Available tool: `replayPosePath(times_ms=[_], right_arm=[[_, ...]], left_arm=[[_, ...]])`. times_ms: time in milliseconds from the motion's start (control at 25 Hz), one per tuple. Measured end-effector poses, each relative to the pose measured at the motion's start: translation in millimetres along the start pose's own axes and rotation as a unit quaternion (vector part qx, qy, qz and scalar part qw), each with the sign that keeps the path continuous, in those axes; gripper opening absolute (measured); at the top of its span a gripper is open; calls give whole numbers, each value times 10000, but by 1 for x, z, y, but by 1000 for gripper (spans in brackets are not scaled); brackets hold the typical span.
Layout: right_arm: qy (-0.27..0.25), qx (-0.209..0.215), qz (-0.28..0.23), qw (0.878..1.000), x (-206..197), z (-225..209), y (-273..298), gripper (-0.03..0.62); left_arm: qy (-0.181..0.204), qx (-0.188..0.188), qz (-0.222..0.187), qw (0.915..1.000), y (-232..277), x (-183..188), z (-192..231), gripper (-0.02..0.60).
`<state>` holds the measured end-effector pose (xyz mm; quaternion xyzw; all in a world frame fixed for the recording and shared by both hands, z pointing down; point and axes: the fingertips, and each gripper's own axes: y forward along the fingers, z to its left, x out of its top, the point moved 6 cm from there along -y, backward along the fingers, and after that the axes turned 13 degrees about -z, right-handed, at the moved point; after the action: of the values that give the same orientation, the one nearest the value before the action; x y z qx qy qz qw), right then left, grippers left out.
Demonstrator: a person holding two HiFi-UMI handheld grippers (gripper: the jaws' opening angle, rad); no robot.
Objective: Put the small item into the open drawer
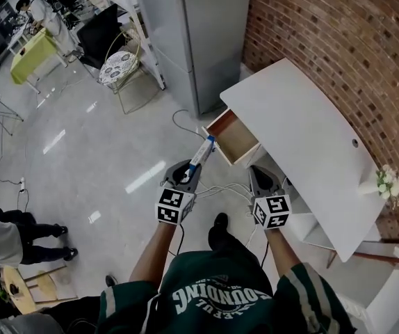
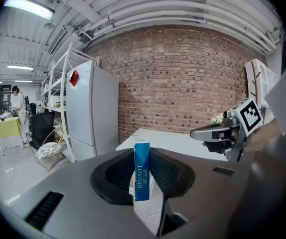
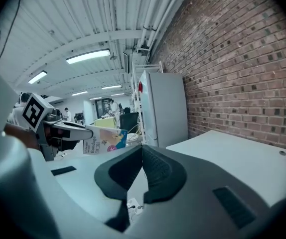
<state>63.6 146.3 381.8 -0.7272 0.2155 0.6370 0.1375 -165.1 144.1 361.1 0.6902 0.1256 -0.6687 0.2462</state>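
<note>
A small blue-and-white box sticks out of my left gripper, which is shut on it. The box's far end points at the open wooden drawer of the white desk, a short way in front of it. In the left gripper view the box stands upright between the dark pads of the left gripper. My right gripper hovers beside the left one, just below the drawer. In its own view the right gripper is shut, with nothing in it. The box shows at that view's left.
A tall grey fridge stands left of the desk against the brick wall. Cables lie on the floor below the drawer. A vase of white flowers sits on the desk's near end. A chair and shelving stand further back; someone's legs are at lower left.
</note>
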Motion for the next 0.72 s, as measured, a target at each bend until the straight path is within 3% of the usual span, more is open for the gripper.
replayPosePath(times_ms=[720], right_arm=[[125,-30,90,9999,6,-52,73,25]], left_arm=[[-41,-74,88,9999,84,7,41,98]])
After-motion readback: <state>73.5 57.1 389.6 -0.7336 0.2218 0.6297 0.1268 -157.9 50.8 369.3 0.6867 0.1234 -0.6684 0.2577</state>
